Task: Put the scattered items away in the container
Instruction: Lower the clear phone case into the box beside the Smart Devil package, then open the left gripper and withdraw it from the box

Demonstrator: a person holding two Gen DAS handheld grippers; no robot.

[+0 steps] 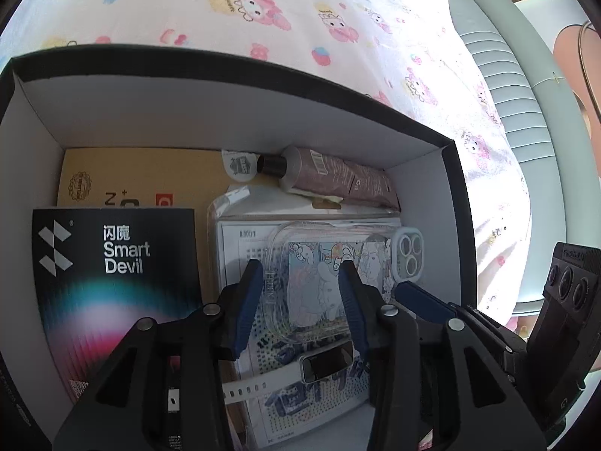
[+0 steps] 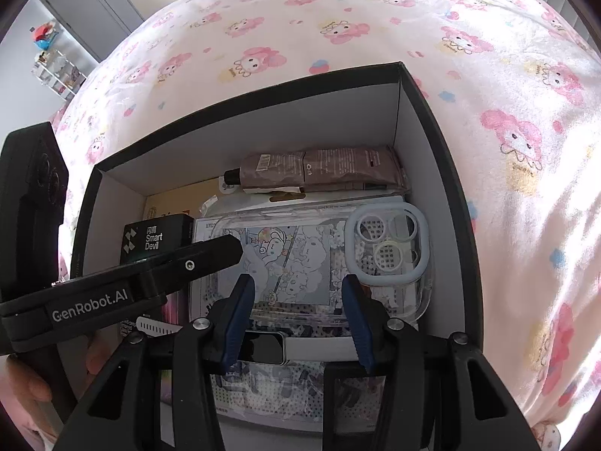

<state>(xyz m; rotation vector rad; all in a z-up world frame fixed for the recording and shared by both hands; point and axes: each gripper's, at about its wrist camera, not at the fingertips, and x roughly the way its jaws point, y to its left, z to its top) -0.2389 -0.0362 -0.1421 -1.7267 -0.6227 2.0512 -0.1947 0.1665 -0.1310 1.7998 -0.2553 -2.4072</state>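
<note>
A black box with white inner walls (image 1: 233, 112) (image 2: 424, 143) sits on a bed and holds the items. Inside lie a clear phone case with cartoon art (image 1: 330, 263) (image 2: 319, 255), a white smartwatch (image 1: 323, 366) (image 2: 263, 347), a brown tube (image 1: 338, 178) (image 2: 319, 171), a black "Smart Devil" packet (image 1: 116, 274) (image 2: 154, 240) and a tan carton (image 1: 142, 176). My left gripper (image 1: 300, 282) is open and empty above the phone case. My right gripper (image 2: 296, 293) is open and empty above the case and watch. The left gripper's body (image 2: 112, 289) shows in the right view.
The box rests on a pink cartoon-print bedsheet (image 1: 300, 18) (image 2: 488, 150). A pale green padded bed frame (image 1: 503, 75) runs along the right in the left wrist view. Grey cabinets and a small shelf (image 2: 56, 64) stand beyond the bed. The right gripper's camera (image 1: 567, 282) is close by.
</note>
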